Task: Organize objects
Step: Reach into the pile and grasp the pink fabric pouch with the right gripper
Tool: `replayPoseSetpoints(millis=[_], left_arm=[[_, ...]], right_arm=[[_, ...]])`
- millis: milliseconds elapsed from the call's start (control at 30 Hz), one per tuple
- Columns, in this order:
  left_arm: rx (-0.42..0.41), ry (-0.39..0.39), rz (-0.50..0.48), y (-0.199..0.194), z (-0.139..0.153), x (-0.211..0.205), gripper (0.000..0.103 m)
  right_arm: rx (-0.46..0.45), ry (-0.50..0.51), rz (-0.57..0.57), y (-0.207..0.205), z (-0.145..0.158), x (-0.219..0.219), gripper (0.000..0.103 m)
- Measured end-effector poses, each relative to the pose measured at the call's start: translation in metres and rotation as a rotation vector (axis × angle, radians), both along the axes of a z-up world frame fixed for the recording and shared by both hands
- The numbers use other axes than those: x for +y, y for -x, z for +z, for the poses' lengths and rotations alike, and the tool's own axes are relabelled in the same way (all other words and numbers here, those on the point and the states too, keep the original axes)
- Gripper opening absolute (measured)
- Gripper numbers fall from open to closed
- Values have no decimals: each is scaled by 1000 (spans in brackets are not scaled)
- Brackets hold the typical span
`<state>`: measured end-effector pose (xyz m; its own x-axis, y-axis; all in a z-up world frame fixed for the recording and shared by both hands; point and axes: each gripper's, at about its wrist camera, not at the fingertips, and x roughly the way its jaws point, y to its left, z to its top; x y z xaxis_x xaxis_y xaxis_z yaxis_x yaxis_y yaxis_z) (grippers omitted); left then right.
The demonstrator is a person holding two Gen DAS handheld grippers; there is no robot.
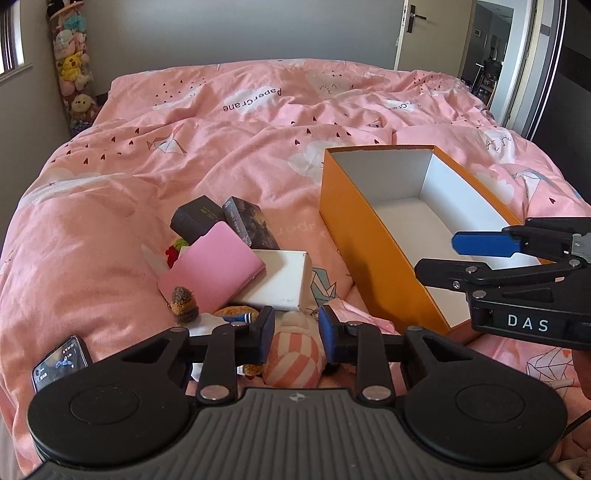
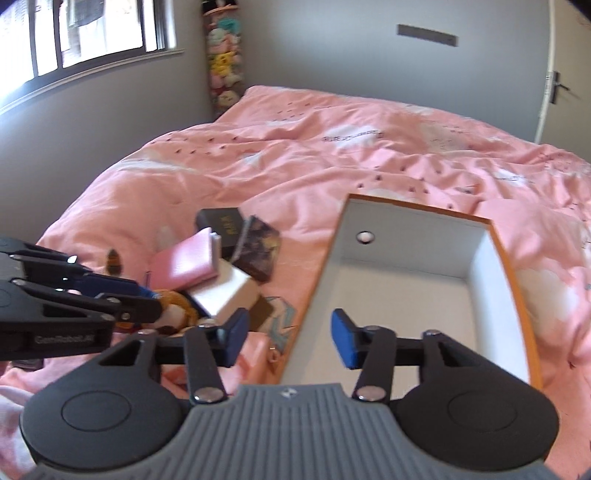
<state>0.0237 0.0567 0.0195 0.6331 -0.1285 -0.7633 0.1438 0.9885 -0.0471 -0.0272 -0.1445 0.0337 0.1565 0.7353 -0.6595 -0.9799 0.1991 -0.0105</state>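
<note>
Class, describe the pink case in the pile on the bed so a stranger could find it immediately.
Start at the orange box on the pink bed; a pile lies left of it. The pink case leans on a white box; it is the only flat, plain pink thing there.

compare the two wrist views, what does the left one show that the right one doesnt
Only the left wrist view: a phone lying on the pink duvet, a striped plush between the left gripper's blue pads, and an open doorway.

Only the right wrist view: a window and a round hole in the orange box's end wall.

Both: the empty orange box, the pink case on the white box, two dark boxes, and the stacked plush toys in the corner.
</note>
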Motion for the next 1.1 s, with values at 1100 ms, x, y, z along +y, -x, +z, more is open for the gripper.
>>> replayPoseSetpoints(millis=[1100], left_arm=[[144,37,-148,-58,-3,55,32]], right_arm=[[-187,780,384,33,-75,137,29]])
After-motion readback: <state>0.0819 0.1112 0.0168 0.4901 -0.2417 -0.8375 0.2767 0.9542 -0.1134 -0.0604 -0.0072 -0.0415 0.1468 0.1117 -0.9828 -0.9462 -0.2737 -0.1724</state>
